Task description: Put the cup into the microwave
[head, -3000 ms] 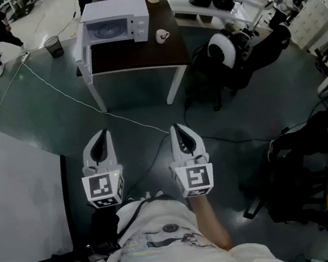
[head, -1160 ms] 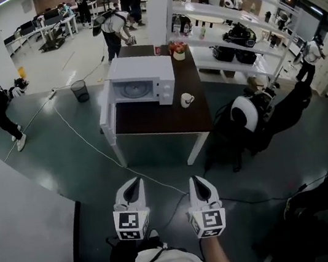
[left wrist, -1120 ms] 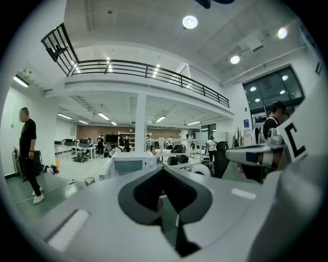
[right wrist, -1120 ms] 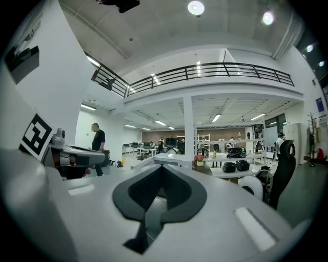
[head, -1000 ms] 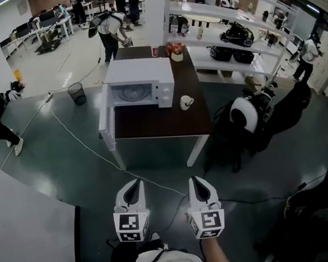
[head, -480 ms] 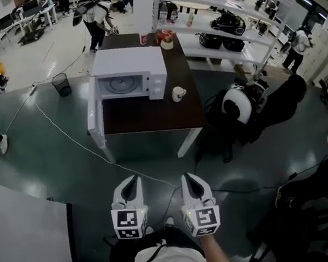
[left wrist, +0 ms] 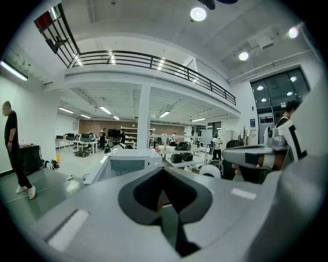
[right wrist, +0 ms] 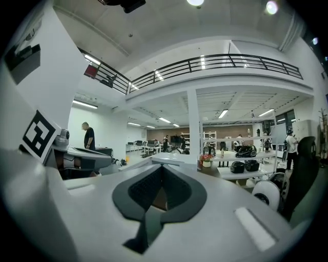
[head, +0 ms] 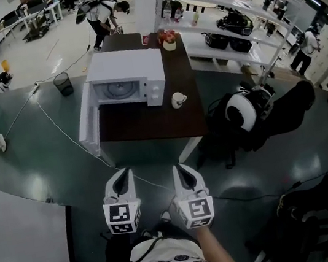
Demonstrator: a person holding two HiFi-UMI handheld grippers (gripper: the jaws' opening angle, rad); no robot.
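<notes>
The left gripper [head: 124, 174] and right gripper [head: 179, 169] are held side by side, just apart, ahead of the person's chest, both pointing far and nearly level, each with jaws pressed together; the right forearm [head: 217, 254] trails near

White cup [head: 177, 99], white microwave [head: 125, 65], dark brown table [head: 144, 123].

text: none legible | numbers: none | signs: none | left tool [head: 123, 176], right tool [head: 180, 171]: cubes [head: 119, 215] carry square black-and-white marker patterns, no letters
</notes>
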